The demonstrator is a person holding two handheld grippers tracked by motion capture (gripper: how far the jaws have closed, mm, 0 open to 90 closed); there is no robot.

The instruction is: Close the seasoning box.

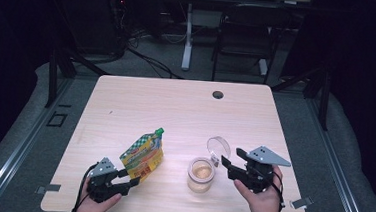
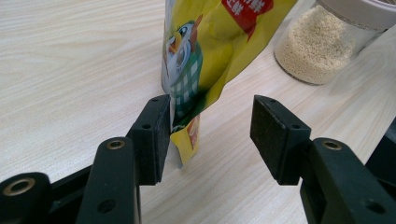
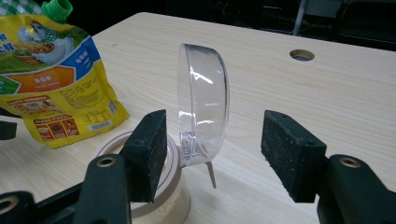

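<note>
Mid-setup on the desk: left claw released, astride the yellow pouch corner. Right claw released, closing in on the jar with its flipped-up clear lid. Next, probably: clench on pouch, steady jar.

In the left gripper view, the frame's top edge crops the pouch and jar.
</note>
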